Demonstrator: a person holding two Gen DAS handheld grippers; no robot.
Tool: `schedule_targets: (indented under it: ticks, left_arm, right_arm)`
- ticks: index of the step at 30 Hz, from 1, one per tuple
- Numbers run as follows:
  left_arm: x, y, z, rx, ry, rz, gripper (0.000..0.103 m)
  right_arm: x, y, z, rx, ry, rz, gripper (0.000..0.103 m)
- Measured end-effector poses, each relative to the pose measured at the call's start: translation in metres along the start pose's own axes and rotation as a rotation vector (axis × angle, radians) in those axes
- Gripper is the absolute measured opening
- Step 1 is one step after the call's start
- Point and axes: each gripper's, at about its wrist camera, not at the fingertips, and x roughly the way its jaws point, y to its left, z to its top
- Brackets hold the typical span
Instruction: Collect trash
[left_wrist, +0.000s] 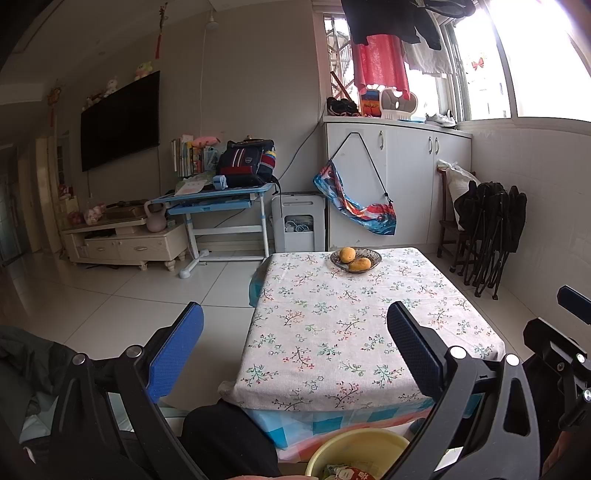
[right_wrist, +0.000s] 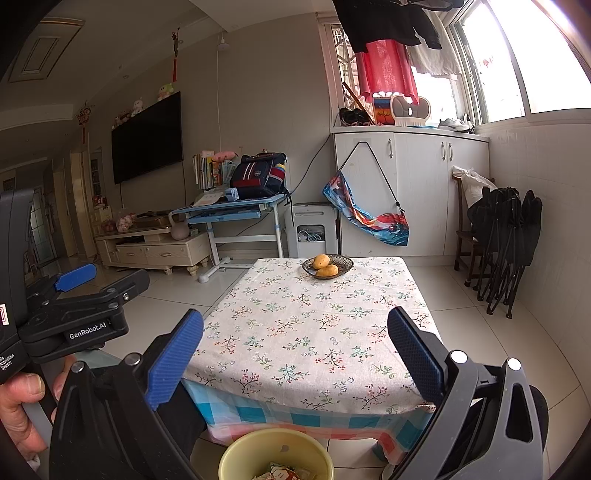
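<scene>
Two mangoes (right_wrist: 325, 265) in dish (right_wrist: 345, 263) at table's (right_wrist: 314, 332) far end. Yellow bin (right_wrist: 275, 456) with wrappers (right_wrist: 282, 473) below near edge. Left gripper (left_wrist: 295, 350) and right gripper (right_wrist: 295, 354) spread wide, empty, level above bin.

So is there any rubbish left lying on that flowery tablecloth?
No. In the right wrist view the tablecloth carries only a dish of fruit; wrappers sit in the yellow bin.

Floral tablecloth (right_wrist: 314, 332); yellow bin (right_wrist: 275, 456); blue jaws.
</scene>
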Motion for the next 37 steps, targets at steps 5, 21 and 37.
schedule_targets:
  ticks: [5,21,37]
  left_arm:
    - [0.000,-0.001,0.000,-0.002,0.000,0.001,0.096]
    - [0.002,0.008,-0.003,-0.044,0.005,-0.049,0.096]
    - [0.018,0.013,-0.008,-0.038,0.105,-0.002,0.096]
  right_arm:
    - [0.000,0.000,0.000,0.001,0.000,0.000,0.096]
    - [-0.003,0.007,-0.008,0.010,0.010,0.004,0.096]
    - [-0.013,0.016,-0.009,-0.006,0.001,-0.002,0.096]
